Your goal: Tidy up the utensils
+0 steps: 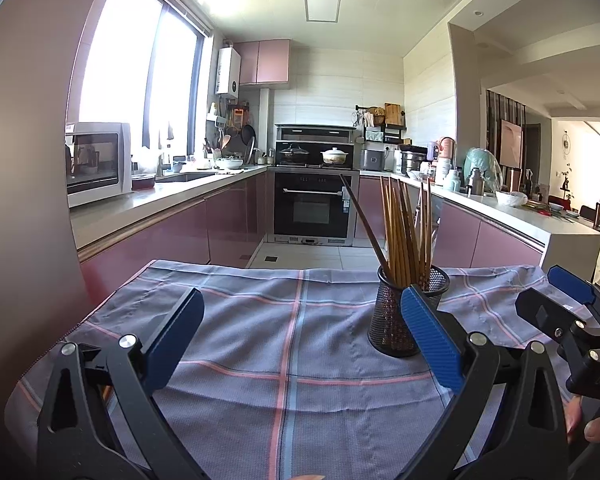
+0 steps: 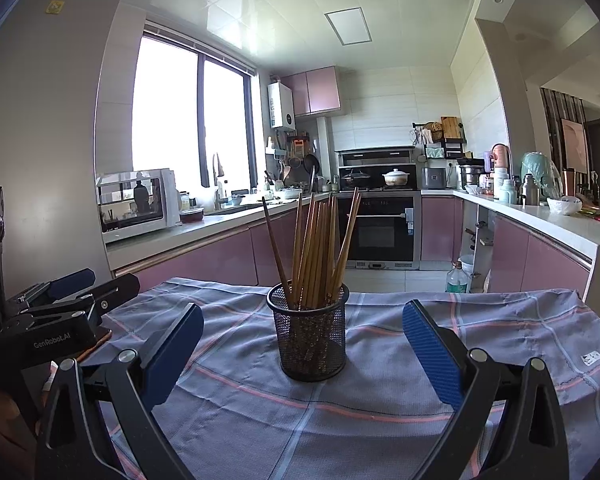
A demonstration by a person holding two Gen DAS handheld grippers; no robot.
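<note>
A black mesh cup (image 2: 310,336) stands upright on the plaid cloth (image 2: 480,344), directly ahead of my right gripper (image 2: 300,344). It holds several wooden chopsticks (image 2: 320,248), one of them darker and leaning left. In the left wrist view the cup (image 1: 392,320) with the chopsticks (image 1: 406,232) sits ahead and right, just behind my right fingertip. My left gripper (image 1: 300,336) is open and empty over the cloth (image 1: 260,320). My right gripper is open and empty, a little short of the cup. Each gripper shows at the edge of the other's view.
The table's far edge drops to the kitchen floor (image 1: 320,252). Pink cabinets and counters run along both sides. A microwave (image 1: 96,160) stands on the left counter, an oven (image 1: 314,208) at the back, and a plastic bottle (image 2: 456,280) on the floor to the right.
</note>
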